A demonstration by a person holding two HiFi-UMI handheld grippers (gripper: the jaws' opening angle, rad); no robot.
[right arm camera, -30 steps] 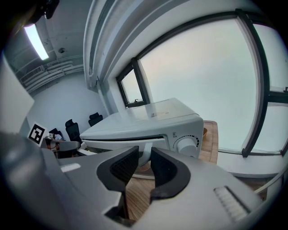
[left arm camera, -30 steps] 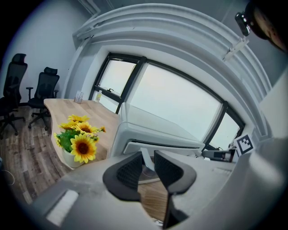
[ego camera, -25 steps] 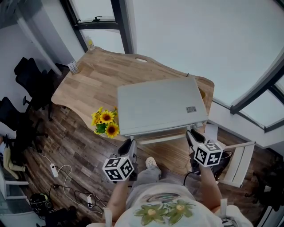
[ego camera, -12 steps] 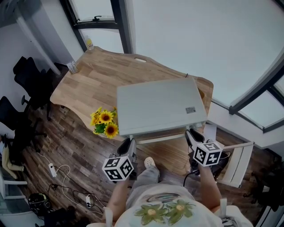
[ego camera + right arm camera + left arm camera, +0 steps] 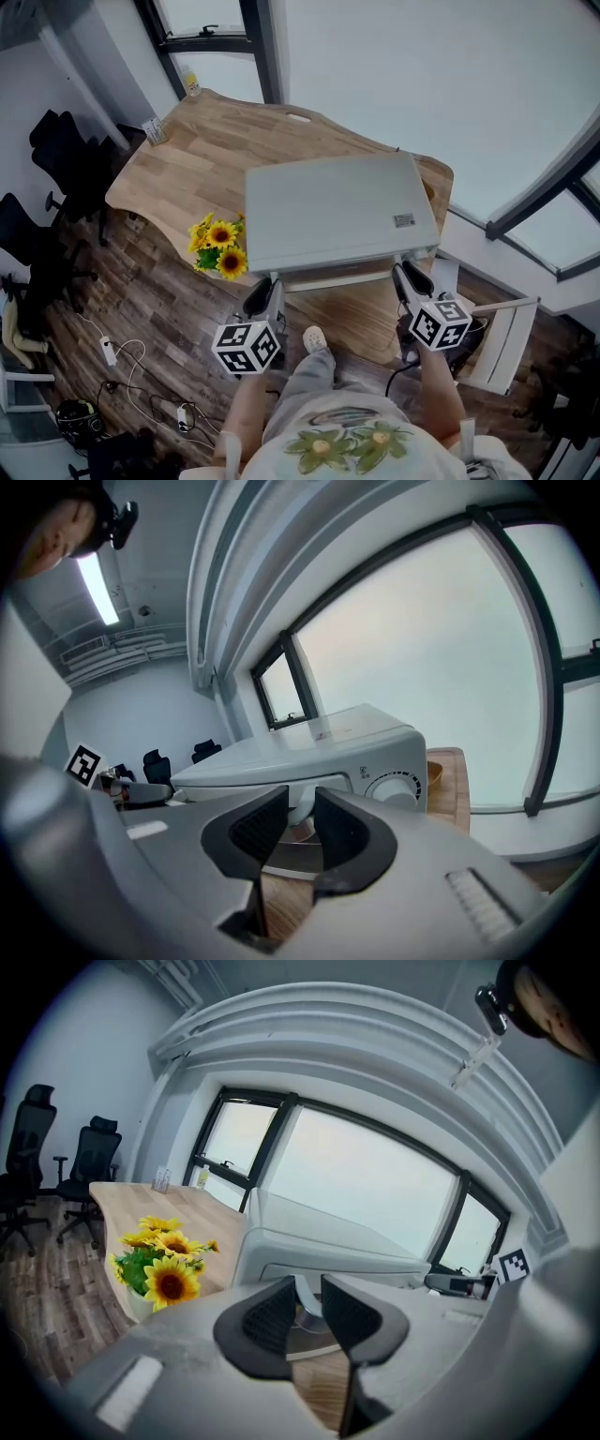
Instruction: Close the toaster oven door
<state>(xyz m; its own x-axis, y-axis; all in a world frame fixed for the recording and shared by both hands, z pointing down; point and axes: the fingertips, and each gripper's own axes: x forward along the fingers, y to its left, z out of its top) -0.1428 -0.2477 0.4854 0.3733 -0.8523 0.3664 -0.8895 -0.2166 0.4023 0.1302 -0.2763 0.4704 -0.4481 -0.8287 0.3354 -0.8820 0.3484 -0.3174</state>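
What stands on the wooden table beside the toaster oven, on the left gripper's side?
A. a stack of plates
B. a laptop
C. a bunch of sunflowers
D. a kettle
C: the sunflowers stand at the edge of the table, just left of the toaster oven in the head view.

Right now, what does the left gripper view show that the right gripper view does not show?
Only the left gripper view shows the sunflowers at the edge of the wooden table. Only the right gripper view shows the oven's dial and a ceiling light. Both views show the toaster oven from the front, and in each one the gripper, the left gripper or the right gripper, has the door handle between its jaws.
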